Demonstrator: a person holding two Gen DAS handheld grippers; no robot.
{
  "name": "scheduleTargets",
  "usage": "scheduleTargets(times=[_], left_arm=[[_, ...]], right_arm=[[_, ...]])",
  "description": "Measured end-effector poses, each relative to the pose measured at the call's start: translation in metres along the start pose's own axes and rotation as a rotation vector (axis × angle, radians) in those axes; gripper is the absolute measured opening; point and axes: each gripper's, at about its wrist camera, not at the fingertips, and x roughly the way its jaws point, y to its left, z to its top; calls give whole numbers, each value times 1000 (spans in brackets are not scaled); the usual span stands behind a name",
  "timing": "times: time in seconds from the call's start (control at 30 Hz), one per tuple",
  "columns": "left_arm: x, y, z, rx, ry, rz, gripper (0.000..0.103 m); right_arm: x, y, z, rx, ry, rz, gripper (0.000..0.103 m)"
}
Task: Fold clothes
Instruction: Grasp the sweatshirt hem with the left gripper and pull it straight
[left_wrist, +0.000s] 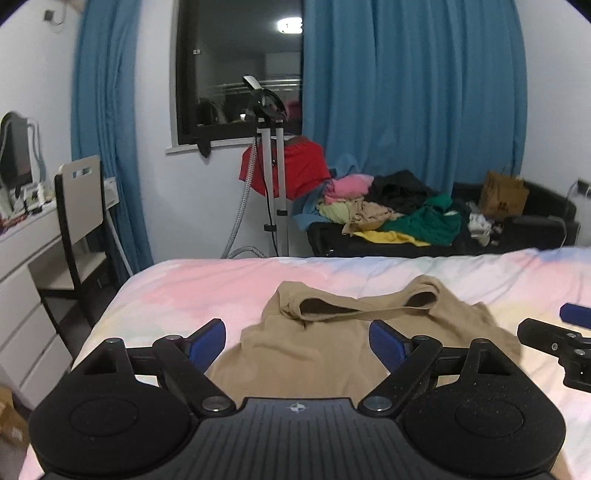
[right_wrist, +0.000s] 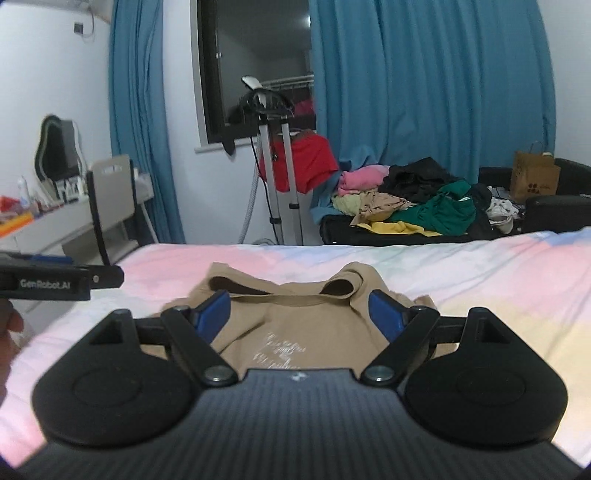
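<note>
A tan shirt (left_wrist: 332, 343) is spread on the bed (left_wrist: 184, 284), with its neckline turned toward the far edge of the mattress. The bed is covered by a sheet in soft pink, yellow and pale blue. In the left wrist view, the left gripper (left_wrist: 297, 341) is held above the near part of the shirt, and its blue fingers (left_wrist: 207, 343) are set wide apart with nothing between them. The cloth is seen between and below the two fingers, but whether it is touched cannot be told.

In the right wrist view, the right gripper (right_wrist: 299, 314) is also spread wide and nothing is held in it. The tan shirt (right_wrist: 288, 328) lies directly in front of it, and a faint white print is seen on the fabric near the gripper body. The collar opening is found just beyond the fingertips.

Behind the bed, a pile of clothes (left_wrist: 388, 210) in pink, green, yellow and black is placed on a dark sofa (left_wrist: 535, 229), near a brown paper bag (left_wrist: 504, 195).
</note>
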Motion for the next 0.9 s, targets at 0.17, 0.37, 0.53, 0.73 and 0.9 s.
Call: scheduleTargets(times=[0.17, 0.37, 0.53, 0.73, 0.9], left_arm=[[-60, 15, -29, -65, 3, -15, 88], [-97, 28, -85, -39, -70, 35, 89], [-82, 59, -107, -222, 27, -15, 89], [-7, 110, -109, -373, 169, 12, 88], [52, 150, -119, -492, 202, 50, 83]], right_arm=[[-52, 1, -9, 57, -36, -3, 83], [-81, -1, -48, 81, -63, -5, 83], [-84, -6, -77, 150, -49, 15, 83], [-67, -1, -85, 153, -21, 35, 83], [-43, -6, -95, 167, 23, 17, 83]])
